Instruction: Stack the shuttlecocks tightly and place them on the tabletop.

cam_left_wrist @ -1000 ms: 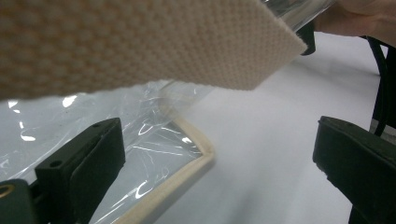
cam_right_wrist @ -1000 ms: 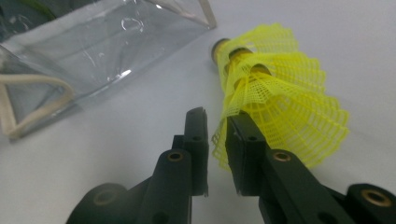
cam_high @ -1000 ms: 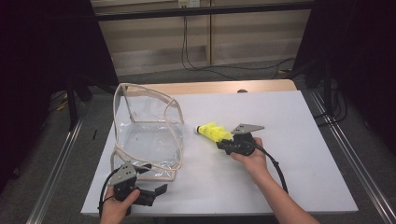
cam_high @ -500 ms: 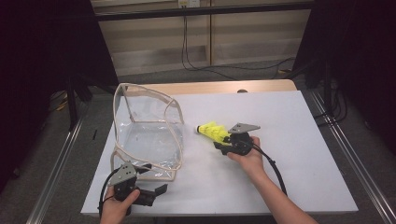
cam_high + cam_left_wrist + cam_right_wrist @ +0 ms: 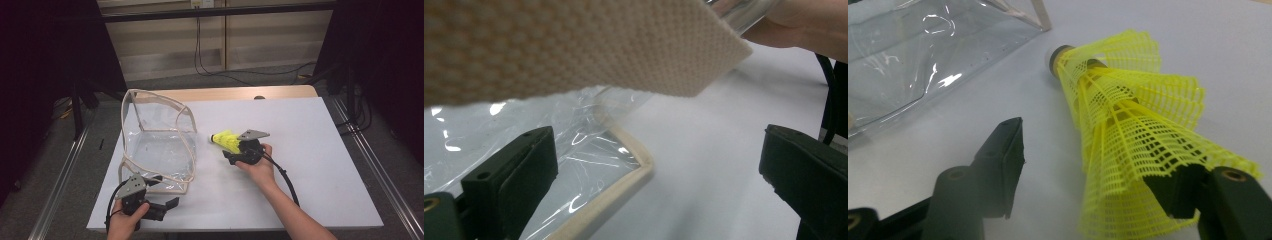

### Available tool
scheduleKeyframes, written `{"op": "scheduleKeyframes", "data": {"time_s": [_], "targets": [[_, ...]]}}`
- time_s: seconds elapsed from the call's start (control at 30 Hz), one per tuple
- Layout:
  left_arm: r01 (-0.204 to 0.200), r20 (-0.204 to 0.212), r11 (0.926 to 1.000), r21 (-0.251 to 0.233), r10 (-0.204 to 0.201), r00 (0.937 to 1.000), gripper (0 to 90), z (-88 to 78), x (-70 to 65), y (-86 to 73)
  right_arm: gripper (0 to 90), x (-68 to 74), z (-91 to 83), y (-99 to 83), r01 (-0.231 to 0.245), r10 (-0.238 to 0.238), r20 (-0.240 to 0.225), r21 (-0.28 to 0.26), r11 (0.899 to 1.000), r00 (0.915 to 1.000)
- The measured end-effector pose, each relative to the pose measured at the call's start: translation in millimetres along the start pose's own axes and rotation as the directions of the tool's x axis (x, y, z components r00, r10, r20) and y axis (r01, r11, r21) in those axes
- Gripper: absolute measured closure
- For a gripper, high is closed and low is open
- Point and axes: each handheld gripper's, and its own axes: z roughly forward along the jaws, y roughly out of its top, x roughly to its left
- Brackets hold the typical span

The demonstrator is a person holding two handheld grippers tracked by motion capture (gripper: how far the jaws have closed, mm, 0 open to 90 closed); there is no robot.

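Now the right hand-held gripper (image 5: 231,150) has just been opening its jaws. A second ago they pinched the yellow shuttlecock (image 5: 226,140); in the right gripper view the left jaw stands clear of the mesh skirt, while the right jaw reaches inside the skirt's wide end, so the jaws are well parted and no longer clamp it. The shuttlecock (image 5: 1128,145) lies on its side on the white surface (image 5: 320,150), just to the right of the clear bag (image 5: 157,145), its cork tip pointing at the bag's side. Between the earlier pictures and this one it has hardly moved.

My reading is that the shuttlecock has been let go beside the bag rather than in it, so getting it inside is not yet done; this may be a release ahead of a better grip.

The left hand-held gripper (image 5: 167,204) sits at the bag's near corner, in the same place as a second ago. In the left gripper view its jaws stand wide apart, holding nothing, with the bag's cream-trimmed corner (image 5: 634,170) lying between them.

Hard to make out: whether the right jaw touches the mesh from within. A blurred woven strap (image 5: 574,45) blocks the upper half of the left gripper view. From above, the bag's opening cannot be placed with certainty.
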Motion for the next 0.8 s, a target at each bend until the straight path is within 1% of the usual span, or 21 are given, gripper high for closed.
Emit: {"op": "scheduleKeyframes", "data": {"time_s": [0.1, 0.17, 0.2, 0.33, 0.4, 0.57, 0.67, 0.73, 0.8], "targets": [[0.001, 0.000, 1.0000, -0.001, -0.001, 1.0000, 2.3, 0.0, 0.1, 0.0, 39.0, -0.8, 1.7, 0.4, 0.001, -0.001, 0.014, 0.002, 1.000, 0.9999], [0.000, 0.000, 1.0000, 0.000, 0.000, 1.0000, 2.2, 0.1, 0.2, 0.0, 42.2, -1.6, 2.5, 0.2, -0.005, 0.005, 0.015, -0.001, 1.000, 0.9999], [0.002, -0.001, 1.0000, -0.001, -0.002, 1.0000, 2.2, 0.1, 0.1, 0.0, 42.3, -2.4, 3.3, 0.0, 0.000, 0.000, 0.018, 0.000, 1.000, 0.9998], [0.001, 0.003, 1.0000, -0.001, -0.001, 1.0000, 2.2, 0.2, 0.4, 0.1, 46.9, -3.2, 5.1, -0.6, -0.020, 0.020, 0.031, -0.009, 1.000, 0.9993], [0.002, -0.001, 1.0000, -0.002, -0.002, 1.0000, 2.2, 0.2, 0.2, 0.0, 49.0, -2.6, 6.1, -0.6, -0.025, 0.026, 0.026, -0.014, 1.000, 0.9993], [0.004, 0.000, 1.0000, -0.006, -0.004, 1.0000, 2.3, 0.5, 0.2, -0.3, 50.9, -1.8, 8.1, -0.3, -0.019, 0.020, 0.054, -0.020, 1.000, 0.9983], [0.002, 0.000, 1.0000, -0.003, -0.002, 1.0000, 2.2, 0.3, 0.3, -0.2, 51.8, -1.6, 9.6, -0.1, -0.028, 0.029, 0.062, -0.027, 0.999, 0.9977], [0.003, 0.000, 1.0000, -0.003, -0.003, 1.0000, 2.3, 0.4, 0.3, -0.3, 54.3, -0.8, 10.8, 0.6, -0.018, 0.020, 0.076, -0.035, 0.999, 0.9969], [0.004, 0.004, 1.0000, -0.004, -0.004, 1.0000, 2.3, 0.3, 0.6, -0.4, 54.4, -0.1, 12.4, 1.2, -0.020, 0.023, 0.078, -0.037, 0.999, 0.9967]]}}
